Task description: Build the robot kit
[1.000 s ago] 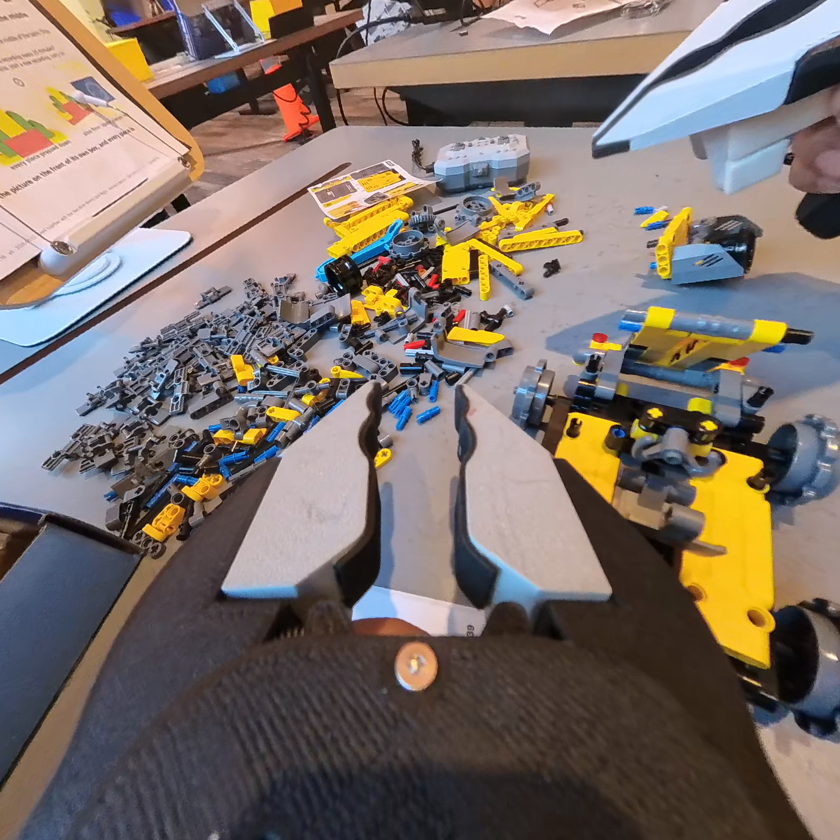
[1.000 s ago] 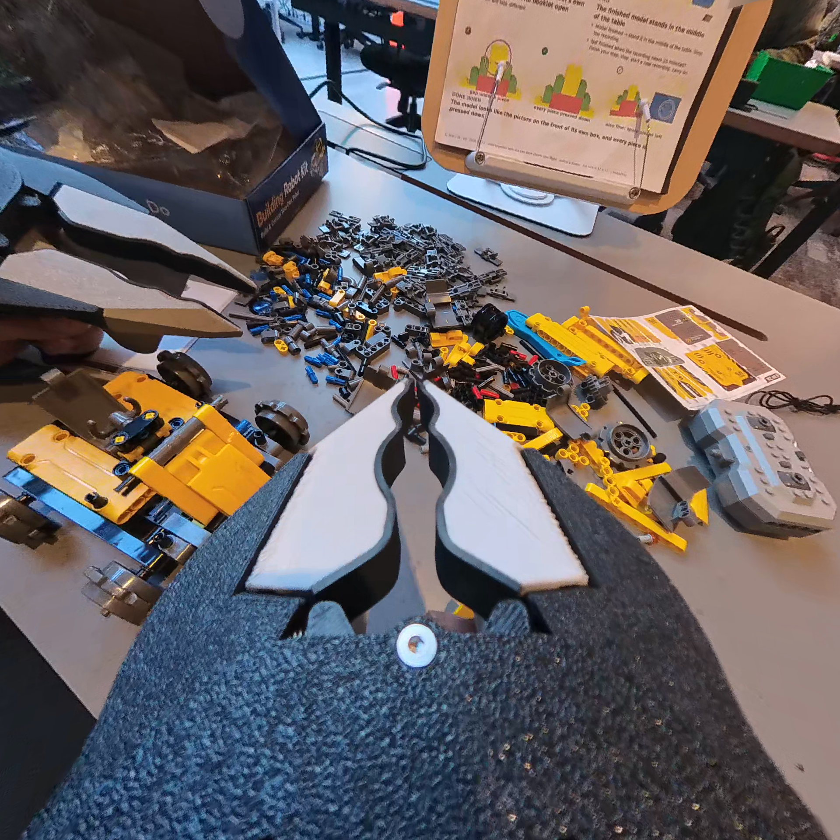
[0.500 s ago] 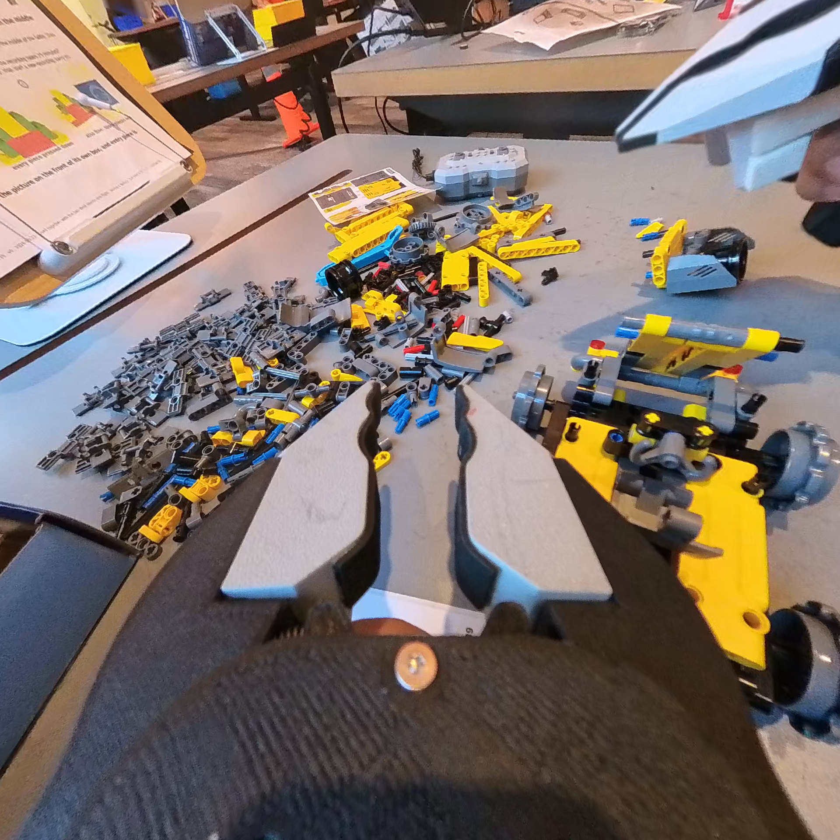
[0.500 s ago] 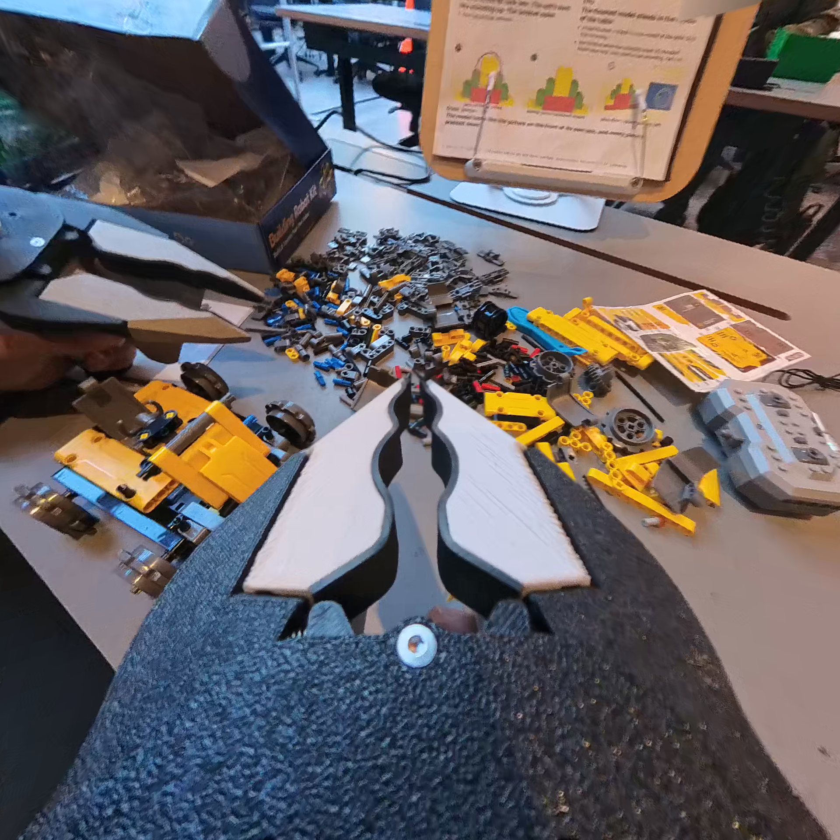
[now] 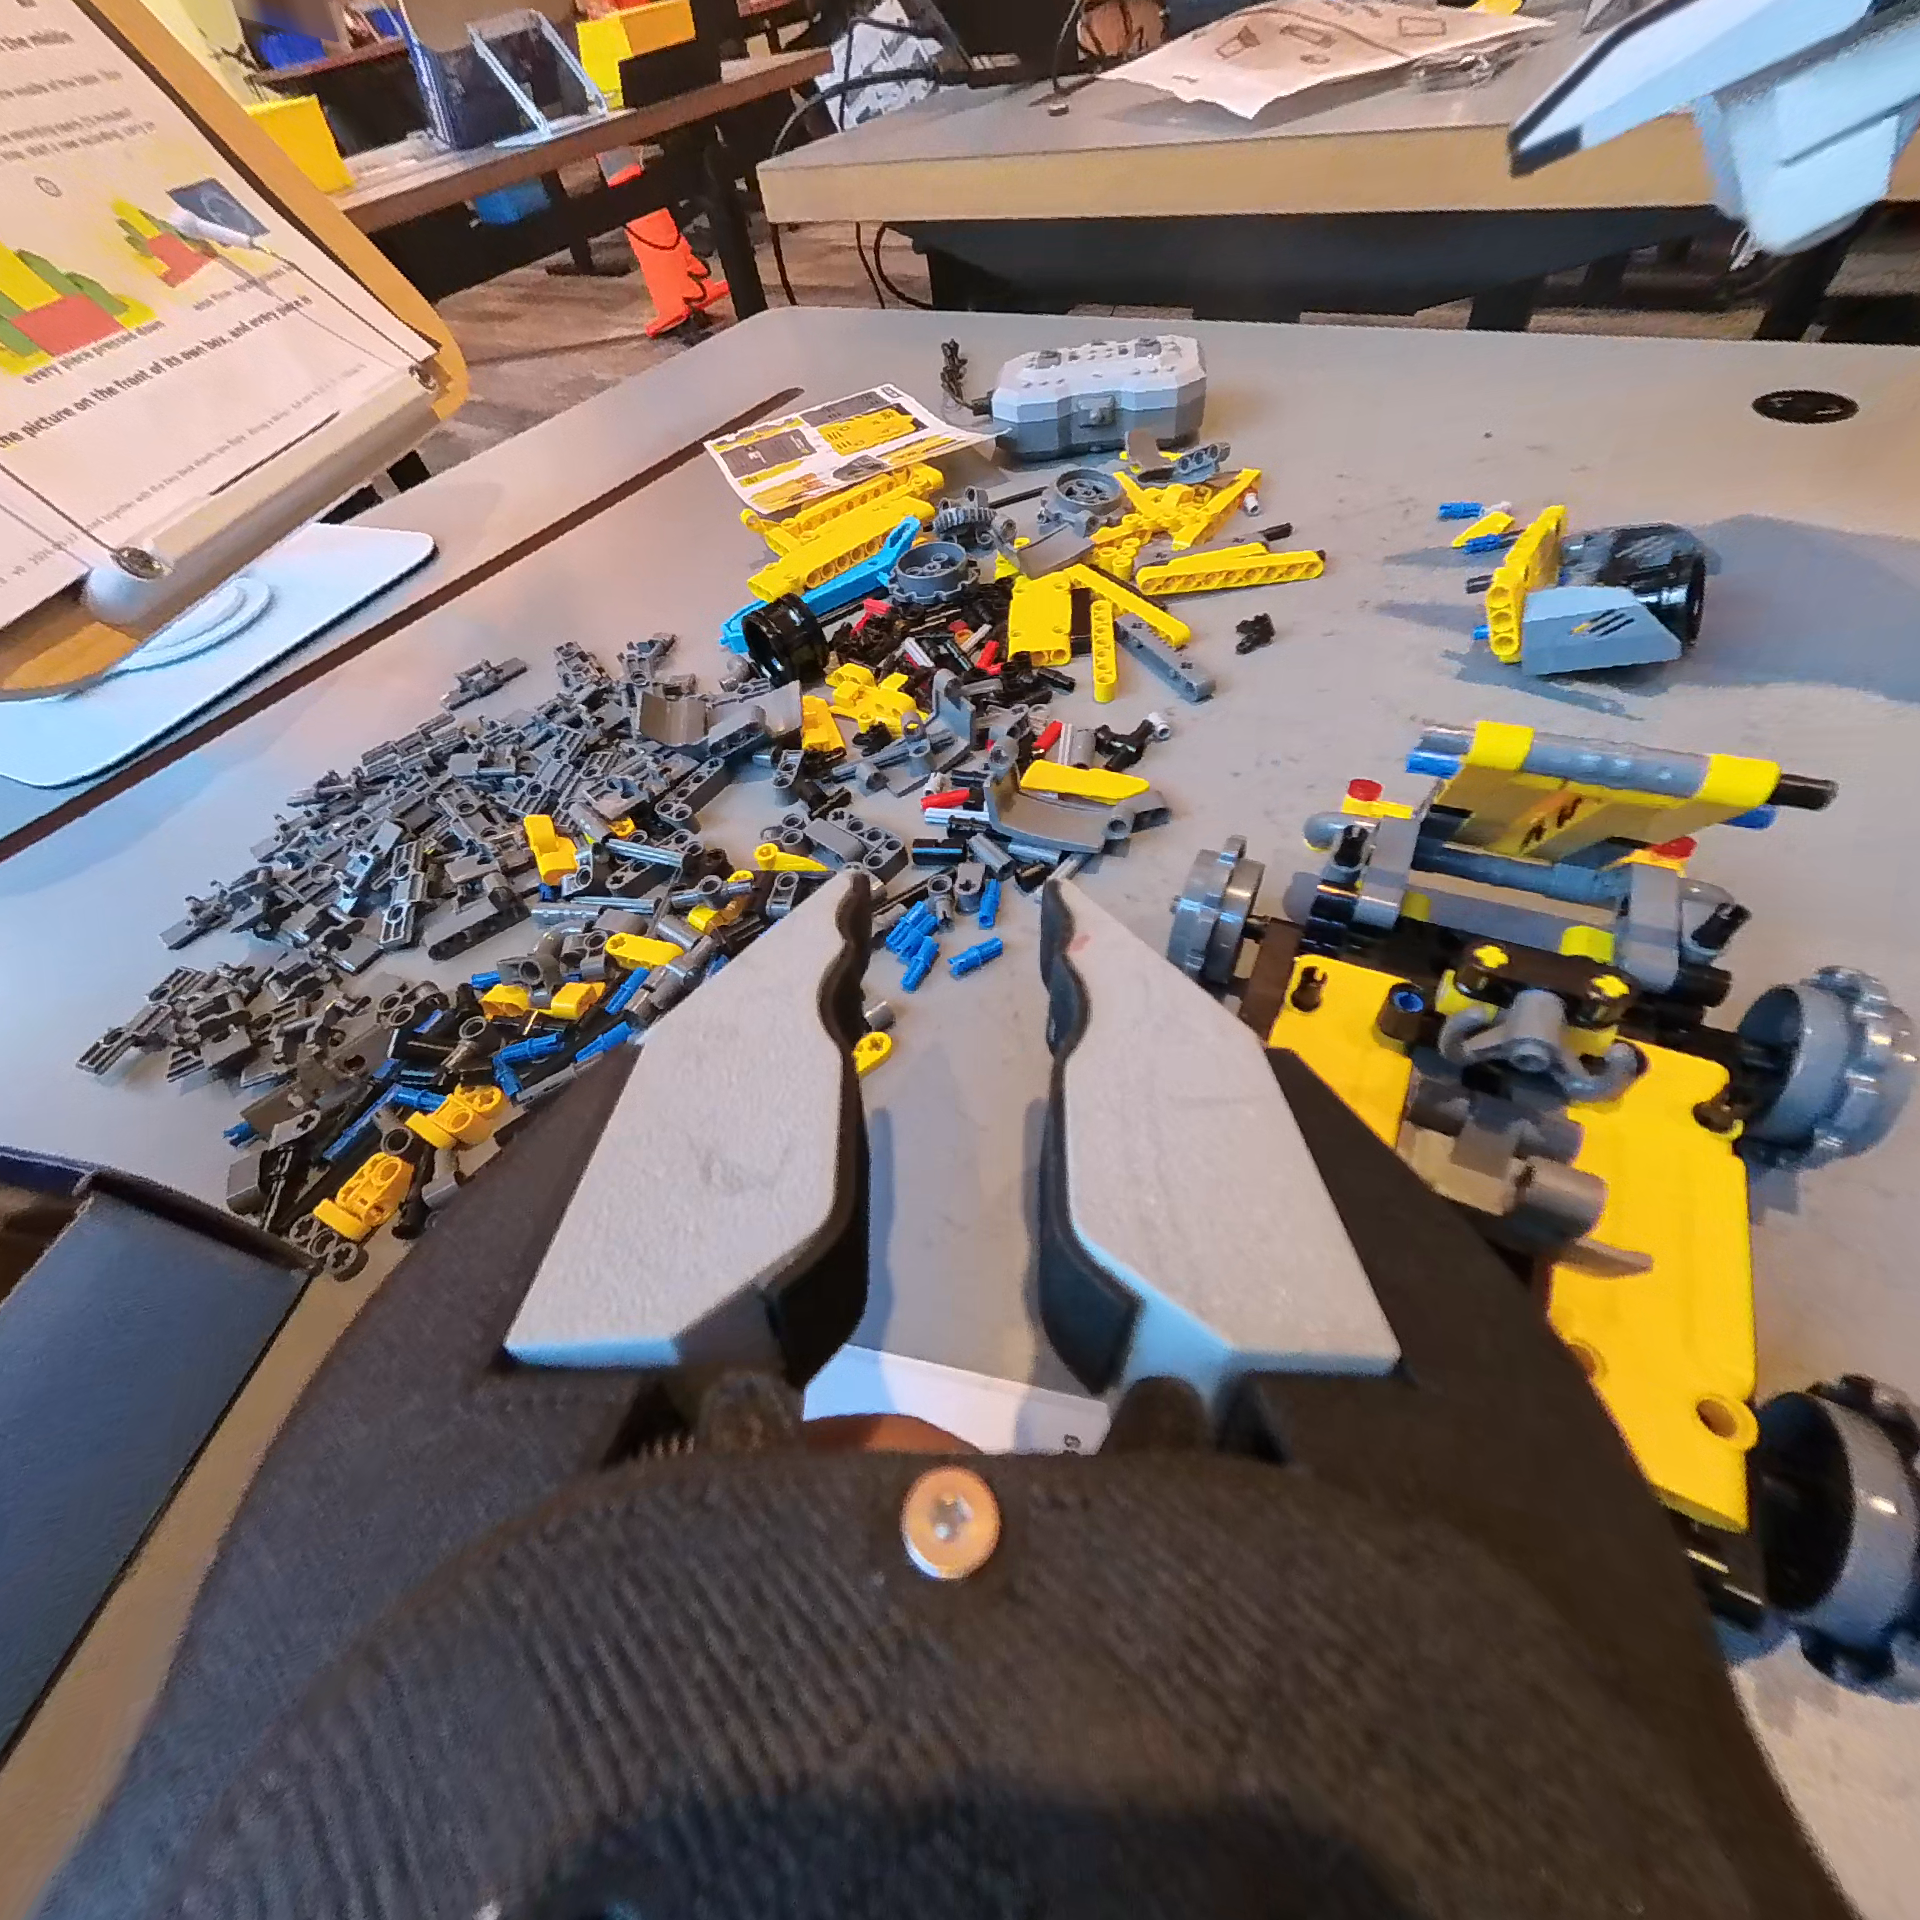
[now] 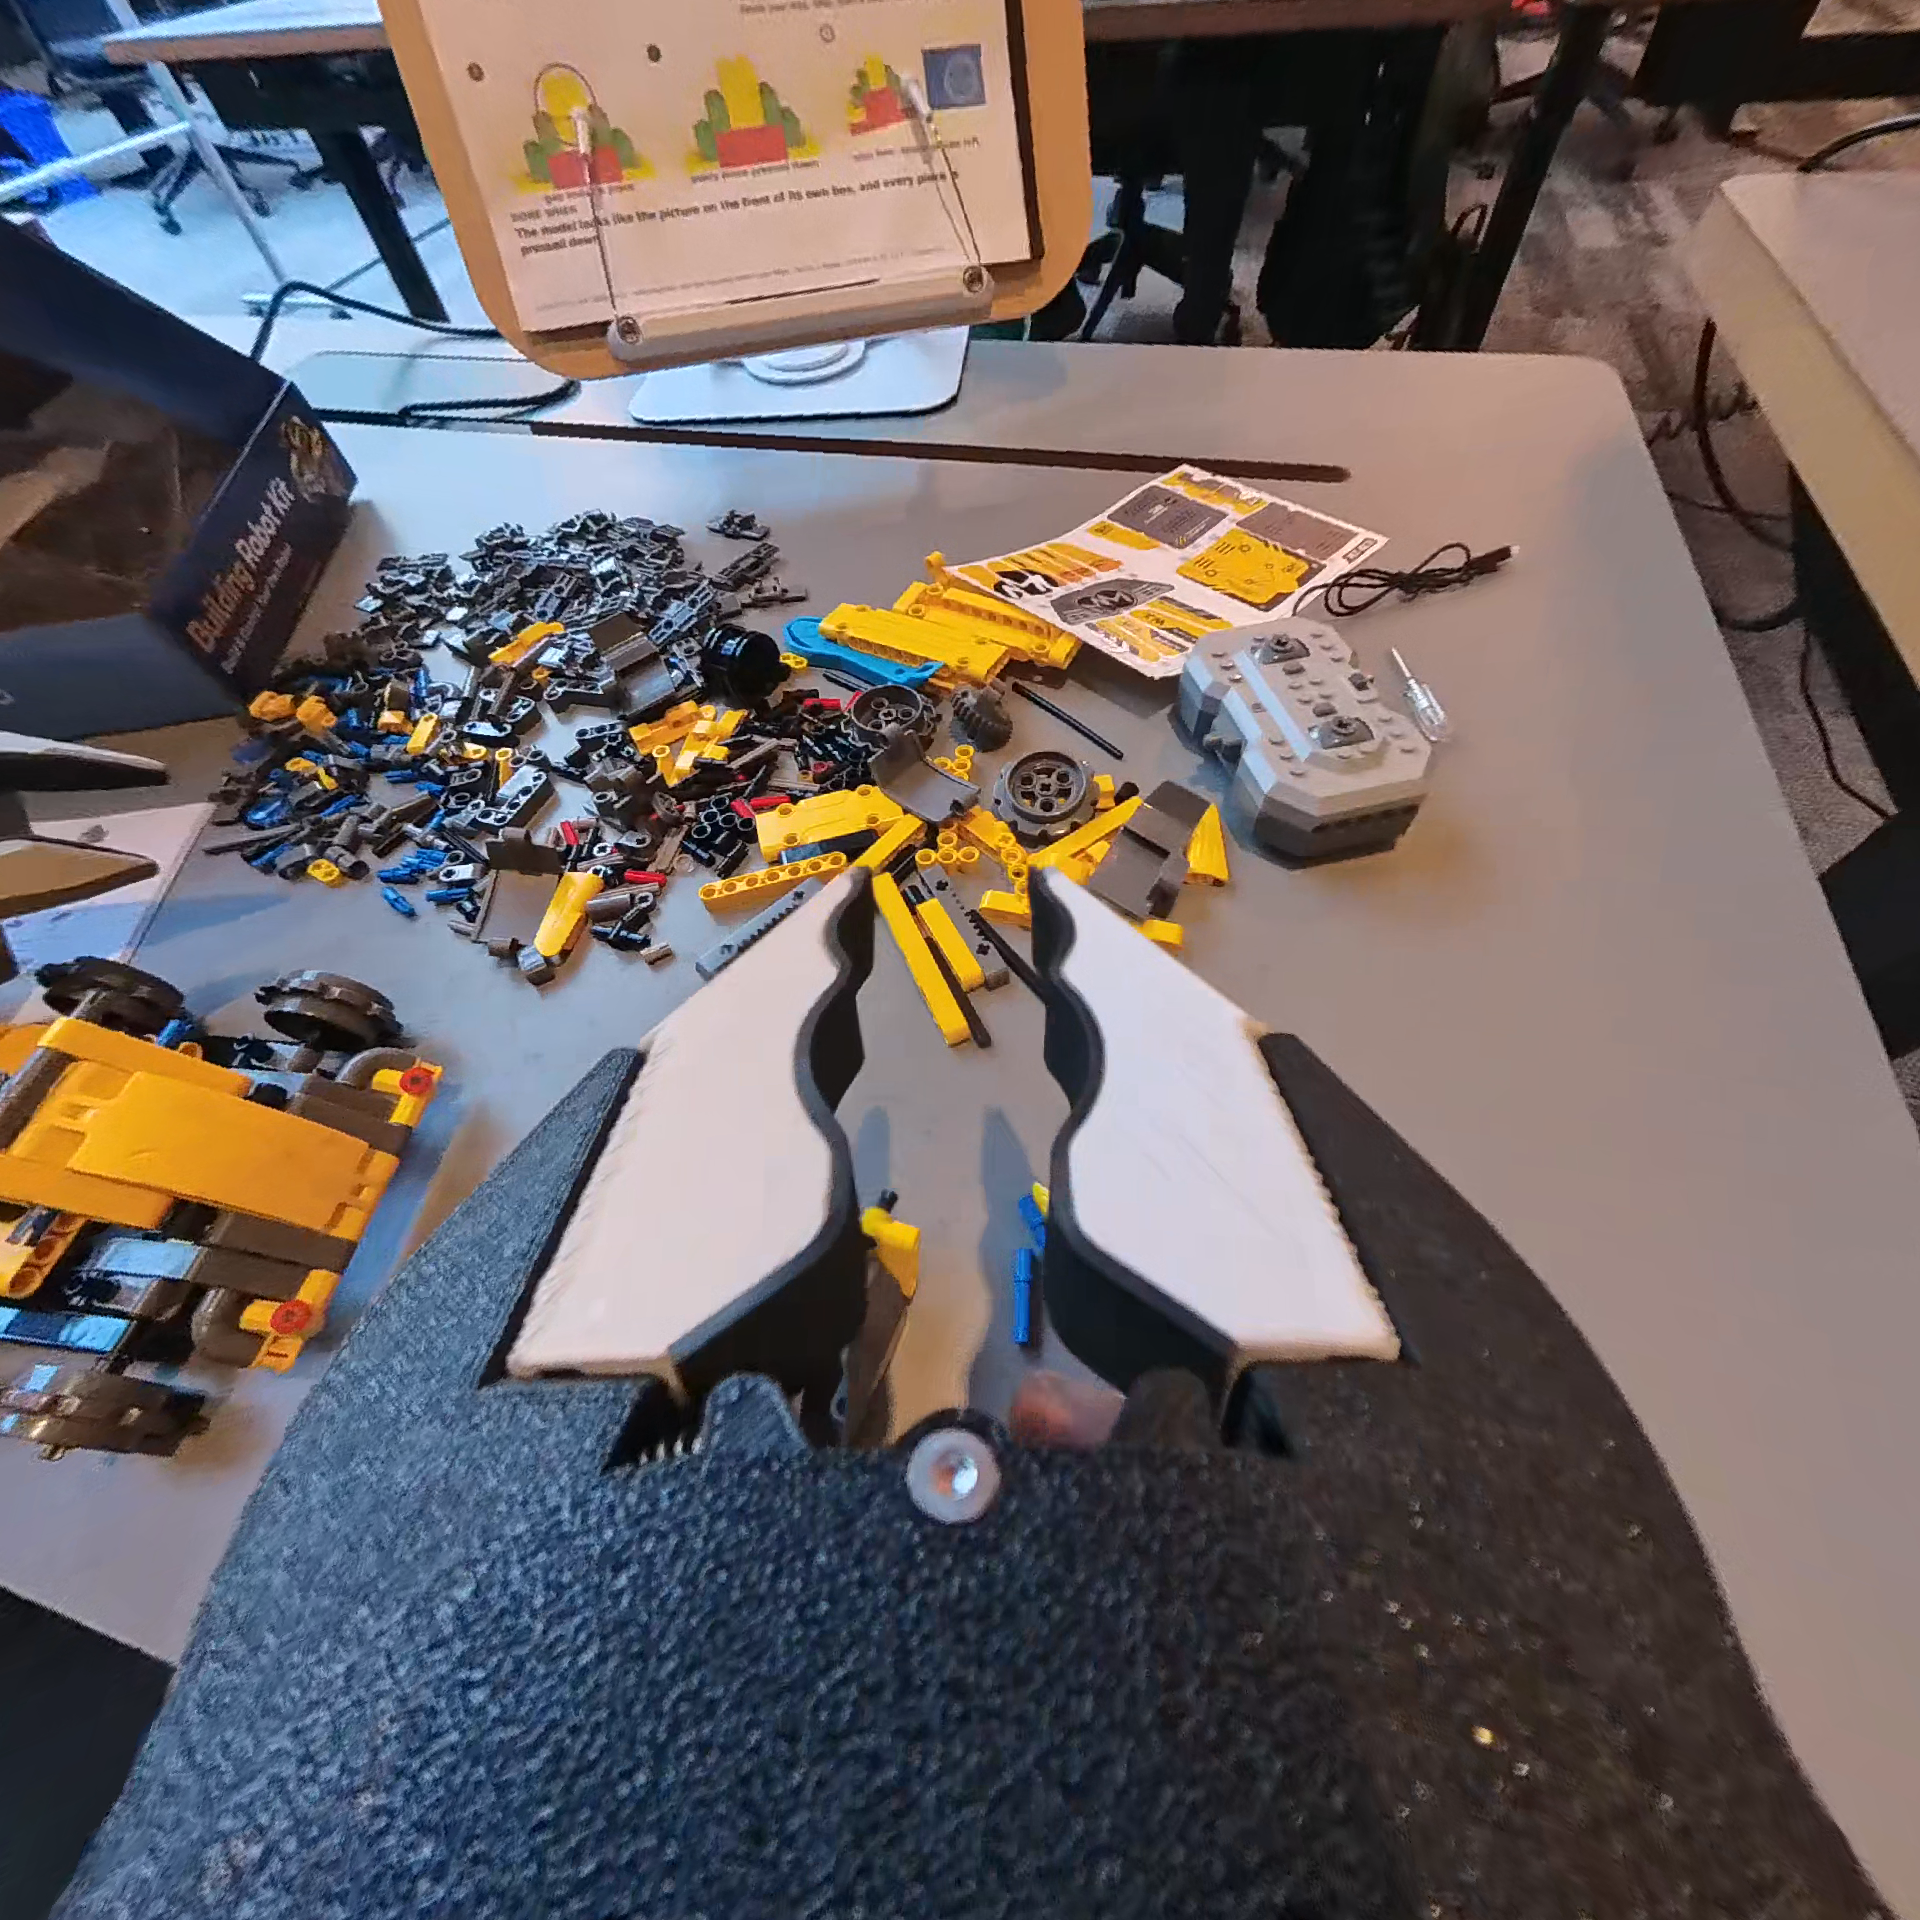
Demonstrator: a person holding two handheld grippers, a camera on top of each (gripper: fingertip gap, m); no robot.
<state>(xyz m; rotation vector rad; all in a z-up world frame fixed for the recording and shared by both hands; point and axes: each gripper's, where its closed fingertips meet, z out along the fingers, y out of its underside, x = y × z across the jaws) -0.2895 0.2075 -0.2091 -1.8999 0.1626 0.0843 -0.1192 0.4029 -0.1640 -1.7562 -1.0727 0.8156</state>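
R gripper (image 6: pixel 951 894) swung right since a sec ago, jaws now parted wider, empty, above yellow beams (image 6: pixel 940 961) near grey controller (image 6: pixel 1304 743). L gripper (image 5: pixel 948 904) unchanged: parted, empty, over blue pins (image 5: pixel 940 951) beside yellow vehicle (image 5: pixel 1507 1029).

Both grippers, left (image 5: pixel 948 914) and right (image 6: pixel 948 904), hover empty with fingers parted above scattered bricks (image 6: pixel 644 769).
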